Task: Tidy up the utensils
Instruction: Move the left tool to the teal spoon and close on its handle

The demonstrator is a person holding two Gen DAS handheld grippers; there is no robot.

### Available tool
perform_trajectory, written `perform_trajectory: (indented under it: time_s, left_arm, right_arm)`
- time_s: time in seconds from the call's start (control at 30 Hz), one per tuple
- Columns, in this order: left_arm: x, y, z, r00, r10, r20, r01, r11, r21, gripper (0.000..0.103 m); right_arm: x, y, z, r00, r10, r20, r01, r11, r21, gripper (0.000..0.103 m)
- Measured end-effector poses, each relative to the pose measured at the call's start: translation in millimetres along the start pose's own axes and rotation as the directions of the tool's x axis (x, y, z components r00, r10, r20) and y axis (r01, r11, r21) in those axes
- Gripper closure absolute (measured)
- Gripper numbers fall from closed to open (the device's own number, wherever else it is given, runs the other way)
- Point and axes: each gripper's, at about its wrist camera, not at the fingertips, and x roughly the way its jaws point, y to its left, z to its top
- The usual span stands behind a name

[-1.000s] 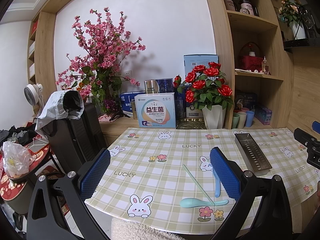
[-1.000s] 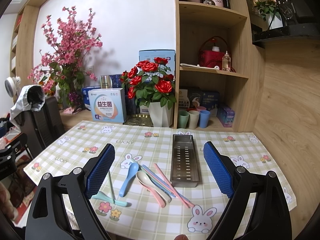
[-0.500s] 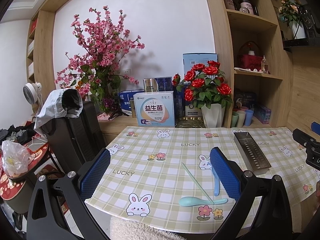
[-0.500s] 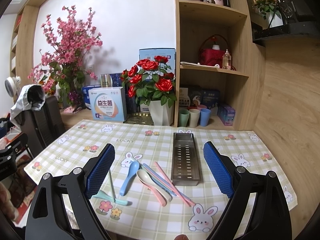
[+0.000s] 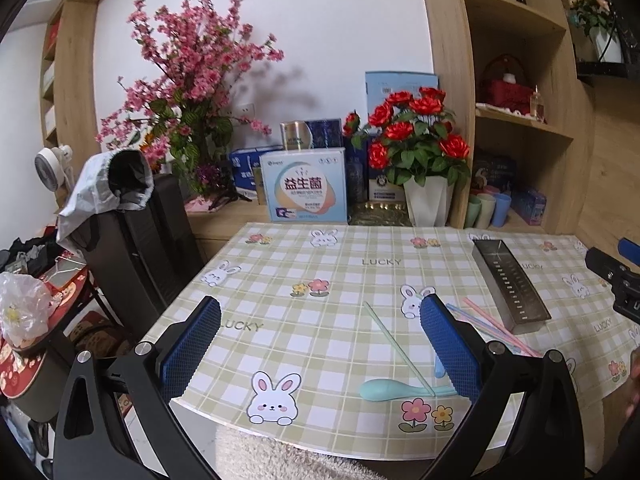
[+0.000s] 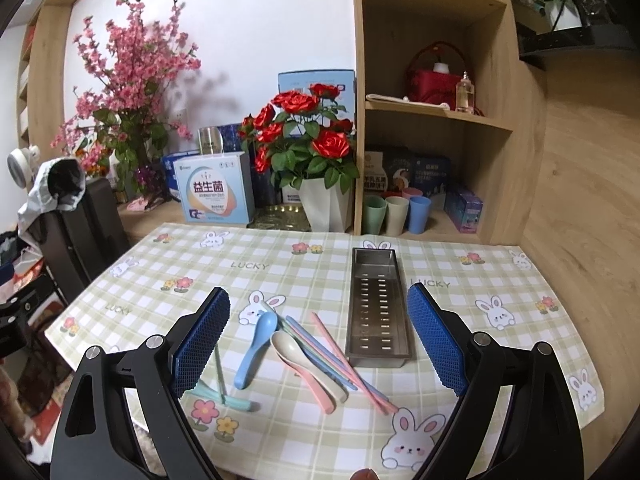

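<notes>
Right wrist view: spoons (image 6: 280,354) and chopsticks (image 6: 344,360) lie between both grippers' released, empty jaws

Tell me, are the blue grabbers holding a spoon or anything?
No, nothing is held. The left gripper and right gripper are both open and empty; the blue spoon and the other utensils lie on the table.

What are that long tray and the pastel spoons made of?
The tray looks like brushed stainless steel: grey, dully reflective, with punched slots in its floor. The blue spoon and beige spoon look like matte plastic, perhaps wheat-straw composite: flat pastel colour, no shine.
</notes>
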Motion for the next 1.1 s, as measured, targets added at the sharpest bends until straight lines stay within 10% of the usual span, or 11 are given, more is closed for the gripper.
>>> perform_trajectory:
  time_s: [0.63,1.1]
  left_arm:
    - [133.0,10.9,-26.8,0.928,-0.149,-0.342,0.136,0.989,-0.064,0.012]
    - [179.5,-30.1,-84.3,0.721,-0.360,-0.591,0.321,0.931,-0.176,0.063]
  right_arm:
    - [116.9,-3.8,-31.8,0.967,0.113,-0.228,-0.105,0.993,0.047,0.016]
    - [157.9,10.9,-73.5,0.916,0.170,-0.363,-0.155,0.985,0.071,0.016]
